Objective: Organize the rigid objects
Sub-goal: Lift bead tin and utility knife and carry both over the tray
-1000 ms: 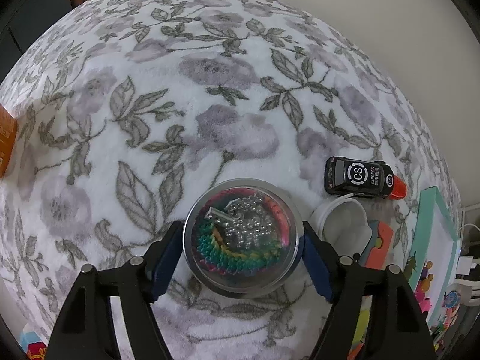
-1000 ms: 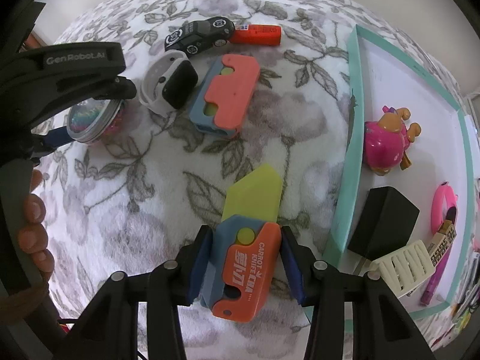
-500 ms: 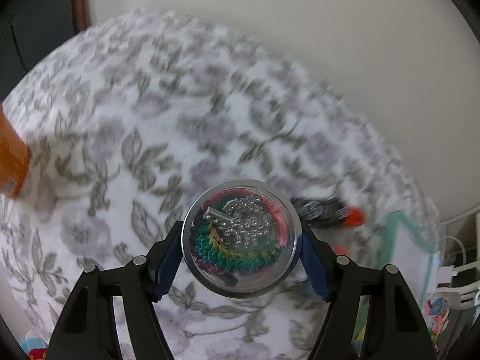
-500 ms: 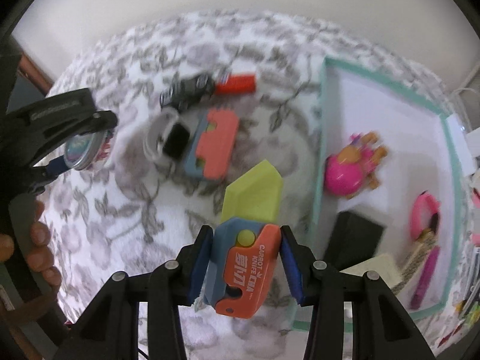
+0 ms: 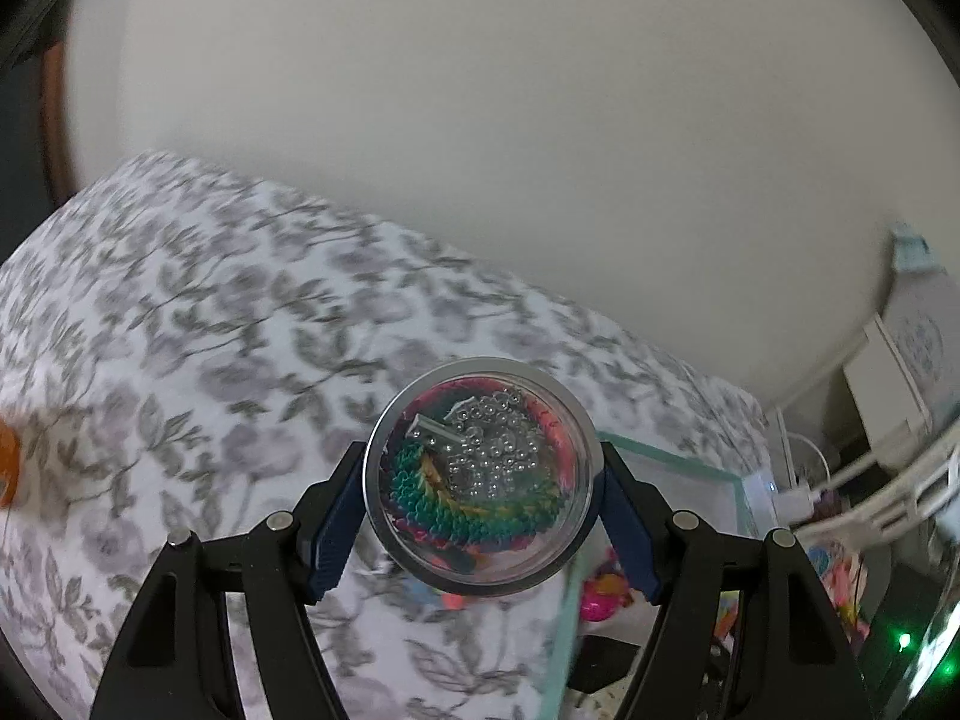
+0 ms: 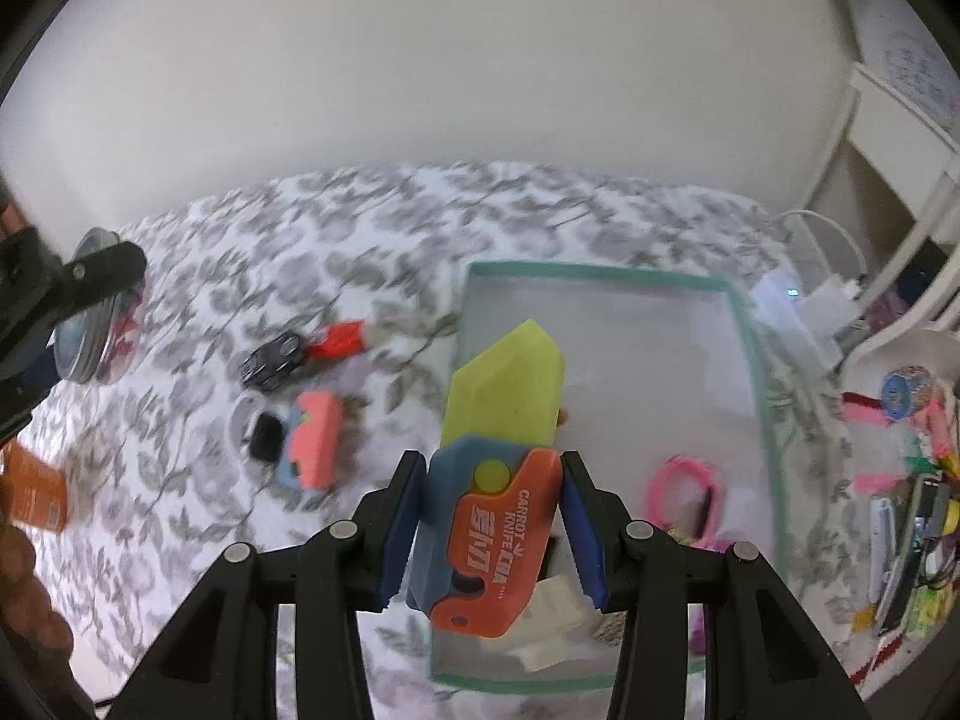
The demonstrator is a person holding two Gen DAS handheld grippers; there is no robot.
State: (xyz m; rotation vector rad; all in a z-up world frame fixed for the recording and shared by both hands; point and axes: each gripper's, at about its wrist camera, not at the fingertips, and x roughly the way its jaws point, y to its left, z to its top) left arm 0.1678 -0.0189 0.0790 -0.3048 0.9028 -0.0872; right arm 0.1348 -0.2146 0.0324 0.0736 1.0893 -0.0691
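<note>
Hanging over the tray (image 6: 762, 372) rim, carrot knife (image 6: 498, 504) clamped.

Floral cloth (image 5: 198, 324) spreads beneath and ahead. Pale wall (image 6: 420, 60) beyond. White cable (image 6: 822, 228) and charger (image 6: 780, 294) far right.

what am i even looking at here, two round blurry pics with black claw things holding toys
Each picture comes from a fisheye camera on a handheld two-finger gripper; a person holds one in each hand. The left gripper is shut on a round clear case of steel balls. The right gripper is shut on a toy carrot knife, above a teal-rimmed tray. On the floral cloth lie a black toy car, a smartwatch and a second carrot knife. The tray holds a pink ring-shaped item.
</note>
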